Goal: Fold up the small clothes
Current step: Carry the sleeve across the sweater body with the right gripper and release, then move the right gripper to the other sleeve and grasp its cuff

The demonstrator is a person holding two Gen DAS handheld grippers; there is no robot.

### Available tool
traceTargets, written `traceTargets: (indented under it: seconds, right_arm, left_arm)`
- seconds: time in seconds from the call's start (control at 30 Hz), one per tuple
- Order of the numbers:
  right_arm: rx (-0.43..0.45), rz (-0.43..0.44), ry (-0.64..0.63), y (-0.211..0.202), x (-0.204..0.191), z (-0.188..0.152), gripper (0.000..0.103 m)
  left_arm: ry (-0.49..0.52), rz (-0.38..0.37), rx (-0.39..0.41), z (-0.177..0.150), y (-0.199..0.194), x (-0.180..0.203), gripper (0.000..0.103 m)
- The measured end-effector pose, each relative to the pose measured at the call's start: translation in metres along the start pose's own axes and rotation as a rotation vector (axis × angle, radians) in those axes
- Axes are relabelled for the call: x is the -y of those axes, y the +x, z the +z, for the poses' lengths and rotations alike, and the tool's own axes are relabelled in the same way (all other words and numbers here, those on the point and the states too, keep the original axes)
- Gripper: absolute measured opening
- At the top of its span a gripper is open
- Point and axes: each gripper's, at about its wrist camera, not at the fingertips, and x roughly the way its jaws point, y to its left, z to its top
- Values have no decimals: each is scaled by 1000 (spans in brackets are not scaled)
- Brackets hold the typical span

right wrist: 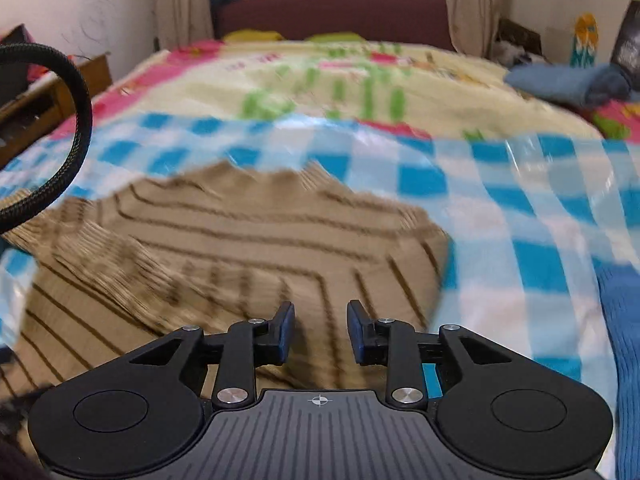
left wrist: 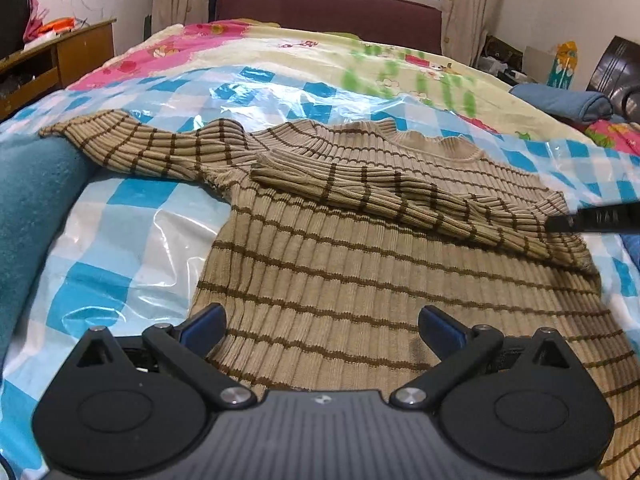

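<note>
The left gripper point(left wrist: 322, 326) gapes empty over the tan ribbed brown-striped sweater point(left wrist: 360, 272), showing its folded sleeve sharply; the right gripper point(right wrist: 321, 330), part-open and empty, sees it blurred.

Tan striped sweater point(left wrist: 340, 280) flat (one sleeve folded in)

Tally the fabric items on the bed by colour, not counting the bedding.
Tan striped sweater: 1
Teal blanket: 1
Blue folded cloth: 1
Blue knit: 1
Total: 4
</note>
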Motion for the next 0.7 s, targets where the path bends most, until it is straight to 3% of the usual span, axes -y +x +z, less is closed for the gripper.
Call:
traceTargets:
  seconds: [0.07, 0.17, 0.23, 0.43, 0.57, 0.7]
  right_arm:
    - [-22, -59, 26, 11, 11, -4, 29]
    - [-11, -21, 135, 10, 36, -6, 29]
    - [4, -2, 137, 5, 42, -5, 29]
    - [36, 26, 30, 13, 44, 16, 30]
    - [24, 69, -88, 27, 32, 26, 34]
    - [-7, 102, -251, 41, 16, 28, 48]
  left_arm:
    - [17, 13, -4, -1, 2, 3, 103]
    - [36, 28, -24, 1, 3, 7, 103]
    - [39, 23, -15, 7, -1, 9, 103]
    - [170, 59, 61, 46, 4, 22, 103]
    - [163, 79, 62, 68, 24, 15, 103]
    - [147, 122, 30, 74, 50, 6, 103]
